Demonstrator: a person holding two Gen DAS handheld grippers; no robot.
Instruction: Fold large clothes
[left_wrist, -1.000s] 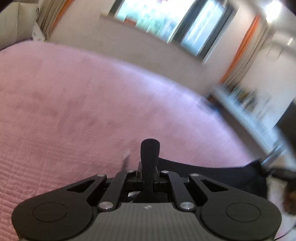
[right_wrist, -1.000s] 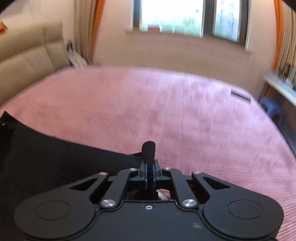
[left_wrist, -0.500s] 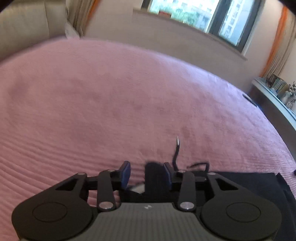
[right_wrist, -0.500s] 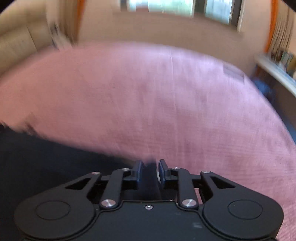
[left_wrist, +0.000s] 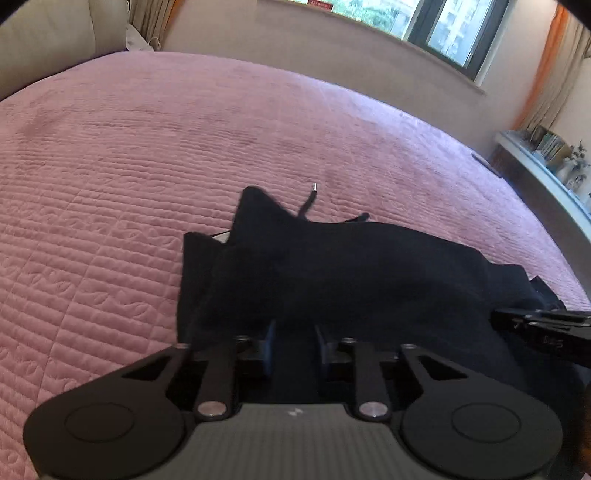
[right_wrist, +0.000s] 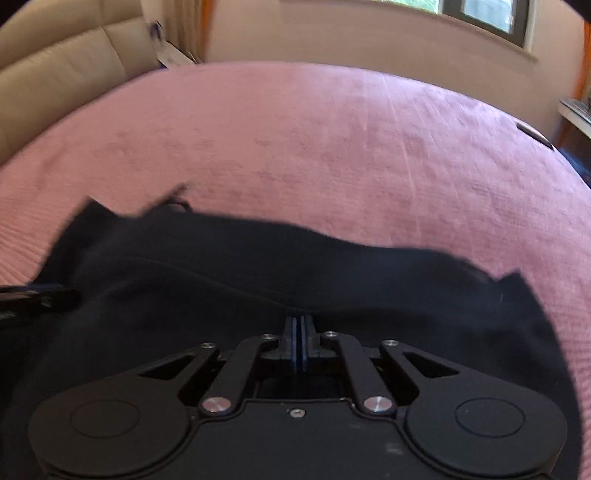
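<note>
A large black garment (left_wrist: 332, 273) lies crumpled on the pink quilted bedspread (left_wrist: 110, 177), with a drawstring (left_wrist: 308, 201) trailing off its far edge. My left gripper (left_wrist: 294, 343) hovers low over its near left part. Its jaws are closing with a gap still between them, and only dark cloth shows beneath; the pads do not press on it. My right gripper (right_wrist: 298, 328) sits over the near right part of the garment (right_wrist: 258, 280), pads together, with no cloth visible between them. Each gripper shows at the edge of the other's view: the right gripper (left_wrist: 535, 325) and the left gripper (right_wrist: 37, 295).
A beige padded headboard (right_wrist: 55, 74) rises at the far left. A window wall (left_wrist: 332, 40) runs along the far side of the bed. A shelf with books (left_wrist: 546, 155) stands at the right. A small dark object (left_wrist: 484, 160) lies near the bed's right edge.
Both grippers opened half a second ago and dropped lower over the bed. The garment now lies spread in front of them. The right jaws have shut again and the left gap has narrowed.
</note>
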